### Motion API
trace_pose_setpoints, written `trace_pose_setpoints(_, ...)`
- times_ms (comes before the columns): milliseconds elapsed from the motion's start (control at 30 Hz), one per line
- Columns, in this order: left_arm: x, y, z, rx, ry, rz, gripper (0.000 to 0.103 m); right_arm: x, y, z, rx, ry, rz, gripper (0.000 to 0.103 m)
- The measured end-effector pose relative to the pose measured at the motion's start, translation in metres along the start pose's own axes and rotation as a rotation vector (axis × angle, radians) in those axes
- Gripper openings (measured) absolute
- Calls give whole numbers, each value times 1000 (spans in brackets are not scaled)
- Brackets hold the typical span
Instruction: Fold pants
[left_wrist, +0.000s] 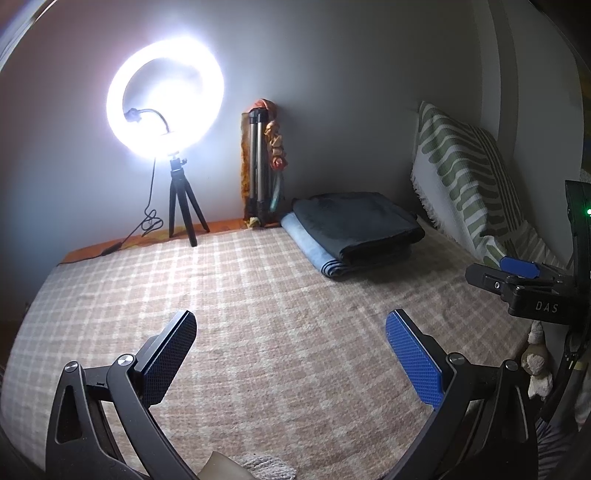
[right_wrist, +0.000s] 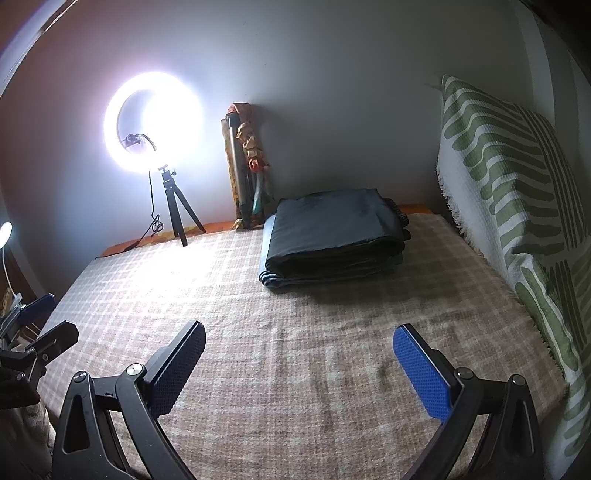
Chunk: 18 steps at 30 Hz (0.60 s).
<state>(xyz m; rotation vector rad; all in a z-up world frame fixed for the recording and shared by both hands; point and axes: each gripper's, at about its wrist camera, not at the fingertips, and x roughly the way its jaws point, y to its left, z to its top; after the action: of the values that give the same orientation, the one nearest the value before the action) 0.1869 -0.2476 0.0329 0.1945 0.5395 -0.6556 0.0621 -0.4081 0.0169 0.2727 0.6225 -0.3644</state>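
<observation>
Folded dark grey pants (left_wrist: 360, 225) lie on top of a folded light blue garment (left_wrist: 308, 243) at the far side of the checked bed cover (left_wrist: 258, 314). The stack also shows in the right wrist view, the dark pants (right_wrist: 332, 229) above the blue garment (right_wrist: 266, 273). My left gripper (left_wrist: 291, 354) is open and empty, held over the bare bed cover well short of the stack. My right gripper (right_wrist: 299, 365) is open and empty, also short of the stack. The right gripper shows at the right edge of the left wrist view (left_wrist: 517, 280); the left gripper shows at the left edge of the right wrist view (right_wrist: 33, 332).
A lit ring light on a small tripod (left_wrist: 166, 99) stands at the bed's far left by the wall, its cable trailing. A folded tripod wrapped in cloth (left_wrist: 262, 162) leans in the corner. A green-striped pillow (right_wrist: 509, 192) stands along the right side.
</observation>
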Motion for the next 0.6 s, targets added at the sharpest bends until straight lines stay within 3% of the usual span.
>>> trace_pose_setpoints(600, -5, -2, -3, 18, -24, -13, 102, 4, -1, 0, 3, 15, 14, 103)
